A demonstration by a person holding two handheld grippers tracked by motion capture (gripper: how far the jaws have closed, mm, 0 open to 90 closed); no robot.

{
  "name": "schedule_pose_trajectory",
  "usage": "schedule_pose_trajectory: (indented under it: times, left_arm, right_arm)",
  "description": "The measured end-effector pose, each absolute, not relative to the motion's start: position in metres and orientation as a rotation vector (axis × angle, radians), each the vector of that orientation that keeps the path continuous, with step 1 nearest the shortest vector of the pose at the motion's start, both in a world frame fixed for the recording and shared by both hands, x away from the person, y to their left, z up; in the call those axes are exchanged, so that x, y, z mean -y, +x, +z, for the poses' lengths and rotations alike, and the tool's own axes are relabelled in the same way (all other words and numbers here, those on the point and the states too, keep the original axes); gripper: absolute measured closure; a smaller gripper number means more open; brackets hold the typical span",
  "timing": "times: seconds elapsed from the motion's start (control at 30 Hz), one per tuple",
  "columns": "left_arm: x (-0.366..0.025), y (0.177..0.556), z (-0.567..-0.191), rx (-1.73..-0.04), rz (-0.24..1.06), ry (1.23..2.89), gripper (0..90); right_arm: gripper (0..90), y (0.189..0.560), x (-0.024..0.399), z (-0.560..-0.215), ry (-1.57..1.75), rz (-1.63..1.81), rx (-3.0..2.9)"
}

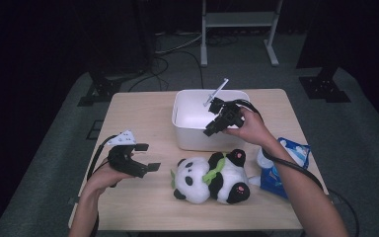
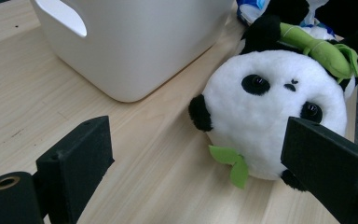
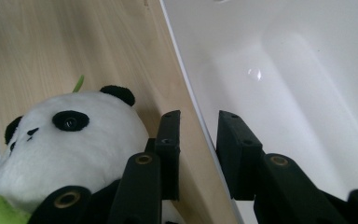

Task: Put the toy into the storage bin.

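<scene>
**Right jaws straddle the bin's rim; plush panda lies beside it**

The right hand-held gripper hangs over the near wall of the white plastic bin, a smooth, glossy tub with rounded corners and a cut-out handle slot. In the right gripper view its two flat black foam-faced jaws stand a little apart, one on each side of the thin rim, one over the pale wood-grain surface and one over the bin's bare, shiny inside; I cannot tell whether the pads touch the rim. The jaws are partly parted and hold nothing else.

Just outside that gripper's outer jaw lies the panda toy, round and fuzzy, white pile with black ears, eye patches and paws, a soft green felt bamboo stalk across its body.

The left hand-held gripper rests low near the surface with its blocky matte jaws wide apart and empty; the panda's face lies just ahead of them, close to one pad, the bin farther ahead
</scene>
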State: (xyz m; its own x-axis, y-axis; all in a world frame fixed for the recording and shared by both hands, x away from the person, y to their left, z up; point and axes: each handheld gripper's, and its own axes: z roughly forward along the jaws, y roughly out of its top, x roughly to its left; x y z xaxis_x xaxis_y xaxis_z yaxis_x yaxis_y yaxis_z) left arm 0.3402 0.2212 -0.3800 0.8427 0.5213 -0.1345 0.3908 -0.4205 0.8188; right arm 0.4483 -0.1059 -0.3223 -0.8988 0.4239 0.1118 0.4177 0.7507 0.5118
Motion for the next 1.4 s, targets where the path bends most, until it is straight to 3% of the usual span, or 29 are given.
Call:
schedule_pose_trajectory:
  times: [0.5,1.4]
  left_arm:
    - [-0.222,0.337,-0.381,-0.677,0.176,2.069,7.6]
    - [-0.218,0.334,-0.379,-0.677,0.178,2.078,5.6]
  right_arm:
    - [63.8,0.426,0.124,-0.304,0.668,0.942,-2.906]
    - [54.3,0.344,0.137,-0.338,0.486,0.93,-3.074]
